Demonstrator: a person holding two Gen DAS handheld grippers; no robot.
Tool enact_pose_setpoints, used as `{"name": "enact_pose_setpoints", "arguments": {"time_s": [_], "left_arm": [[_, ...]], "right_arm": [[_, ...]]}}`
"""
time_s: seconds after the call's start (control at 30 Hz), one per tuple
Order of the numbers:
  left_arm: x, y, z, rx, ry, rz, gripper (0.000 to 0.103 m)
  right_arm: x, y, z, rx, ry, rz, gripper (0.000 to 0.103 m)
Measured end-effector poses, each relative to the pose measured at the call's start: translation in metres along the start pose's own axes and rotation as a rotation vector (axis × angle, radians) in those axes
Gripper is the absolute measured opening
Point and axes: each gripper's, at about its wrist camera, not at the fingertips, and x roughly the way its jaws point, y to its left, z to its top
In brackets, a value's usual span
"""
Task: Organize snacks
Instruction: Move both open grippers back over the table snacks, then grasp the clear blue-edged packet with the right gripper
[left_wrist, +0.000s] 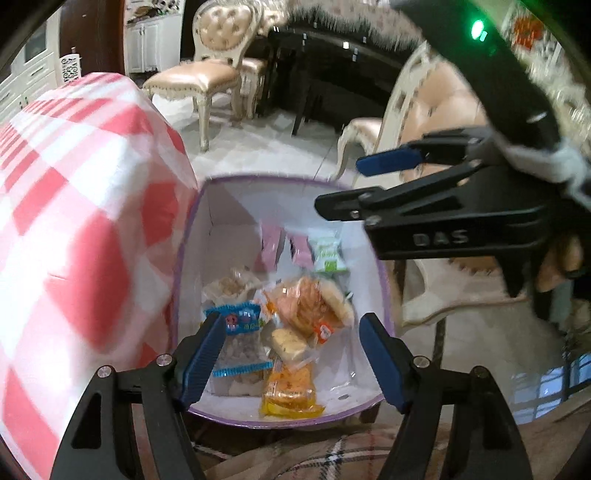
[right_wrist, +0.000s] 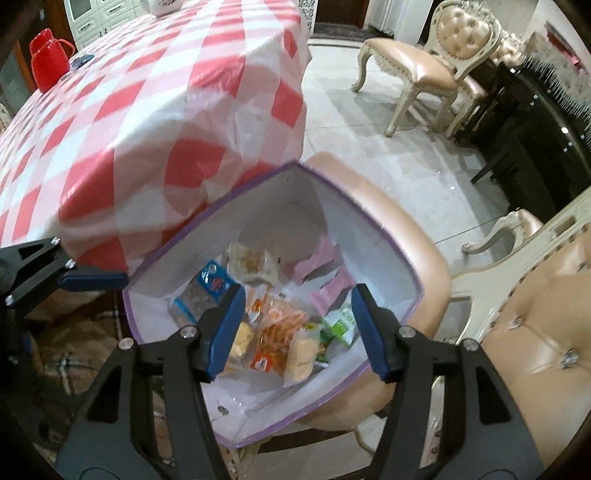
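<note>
Hovering above the white box (right_wrist: 388, 258) with both sets of fingers spread and empty, the person has little margin for a careless next move. The box sits on the seat of a tan chair (right_wrist: 413, 236), pressed up against the hanging red-checked cloth of the table (right_wrist: 147, 110), and its purple rim looks soft; a downward reach that clips that rim could probably tip or shove the box off the seat. The snacks lie heaped at the bottom: a blue-labelled packet (left_wrist: 240, 332) at 9 o'clock of the pile, an orange-wrapped bun (left_wrist: 310, 302) in the middle, a yellow packet (left_wrist: 291, 391) at 6 o'clock, pink sachets (left_wrist: 273, 247) and a green-and-white packet (left_wrist: 327, 254) toward 12 o'clock. The slippery wrappers overlap, so a pinch could catch two at once or slide off.

The left gripper (left_wrist: 291, 350) points steeply down into the box, nothing between its blue pads. The right gripper (right_wrist: 299, 325) is angled down likewise, also holding nothing; in the left wrist view it enters from 3 o'clock above the far rim. The two tools sit near one another, so a collision is possible.
</note>
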Motion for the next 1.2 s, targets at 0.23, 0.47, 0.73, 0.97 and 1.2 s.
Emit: {"name": "enact_pose_setpoints", "arguments": {"time_s": [0.23,0.47,0.73,0.97,1.2], "left_arm": [[-0.088,0.084,0.001,-0.171,-0.223,-0.072,0.075],[-0.180,0.238,-0.033,-0.454,-0.417,0.353,0.079],[-0.274,0.371,-0.141,-1.026,-0.704,0.628,0.079],[-0.275,0.393,-0.183,-1.202,-0.784,0.685,0.083],[-0.272,0.388,-0.168,-1.110,-0.788,0.715,0.083]], "right_arm": [[-0.028,0.051,0.076,0.040,-0.236,0.056,0.072],[-0.004,0.197,0.187,-0.154,-0.338,0.249,0.077],[0.082,0.394,0.336,-0.372,-0.323,0.431,0.077],[0.119,0.518,0.432,-0.422,-0.324,0.457,0.078],[0.155,0.572,0.468,-0.521,-0.245,0.427,0.084]]}}
